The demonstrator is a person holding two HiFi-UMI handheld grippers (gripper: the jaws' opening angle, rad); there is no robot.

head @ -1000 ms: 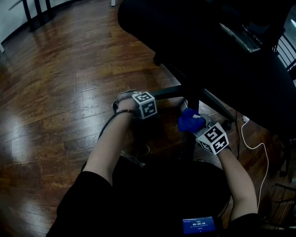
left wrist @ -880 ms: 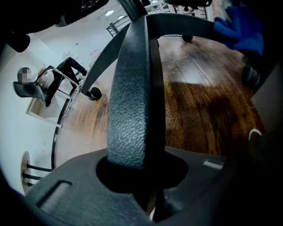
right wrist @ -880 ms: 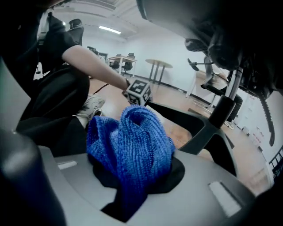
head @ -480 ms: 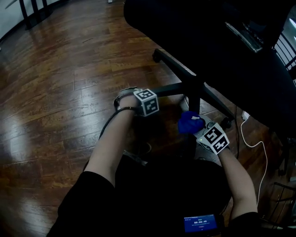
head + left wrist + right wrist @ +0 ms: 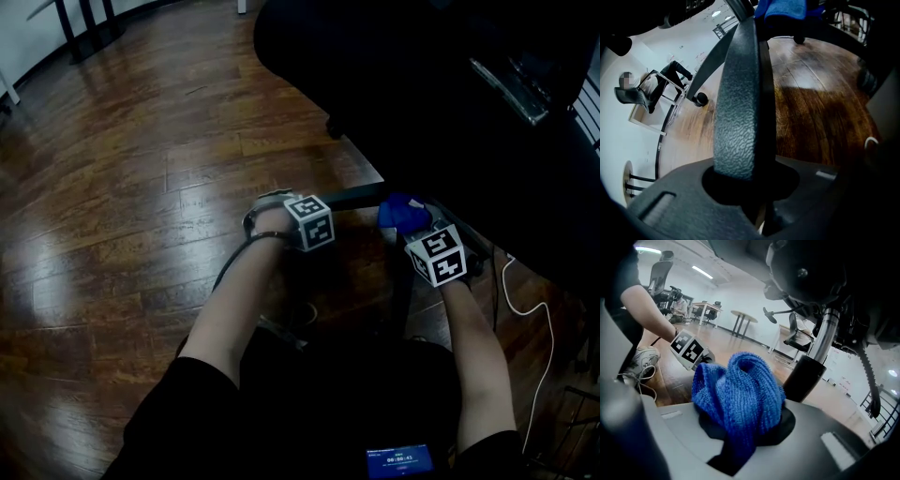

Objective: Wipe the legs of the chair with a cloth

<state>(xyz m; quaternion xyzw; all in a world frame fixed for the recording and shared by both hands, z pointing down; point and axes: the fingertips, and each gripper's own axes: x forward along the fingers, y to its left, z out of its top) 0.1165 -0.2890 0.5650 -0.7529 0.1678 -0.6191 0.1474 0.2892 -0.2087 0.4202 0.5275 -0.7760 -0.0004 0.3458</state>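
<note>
Dark wooden floor (image 5: 141,187) fills most of the head view. The black chair (image 5: 450,103) above it is little more than a dark mass, cut off at the top and right edges. You can barely pick out the chair leg (image 5: 740,103) from up there. Your left gripper view gives it plainly, as a pebbled black bar running up between the jaws. Your left gripper (image 5: 745,185) is nearly closed and clamped on that leg. In the head view only its marker cube (image 5: 314,222) shows, and the jaws are hidden beneath it.

Your right gripper (image 5: 745,437) has its jaws closed on the blue cloth (image 5: 740,394), bunched into a thick wad that covers the fingertips. The head view puts the cloth at the inner end of the leg, near the chair's hub. The left gripper view catches only the cloth's lower edge at the top of frame, over the leg's far end. It seems to rest on the leg there, though no view shows the contact clearly.

Only the right gripper view shows the centre column (image 5: 808,376), and a shoe (image 5: 642,357) on the floor behind that marker cube.
</note>
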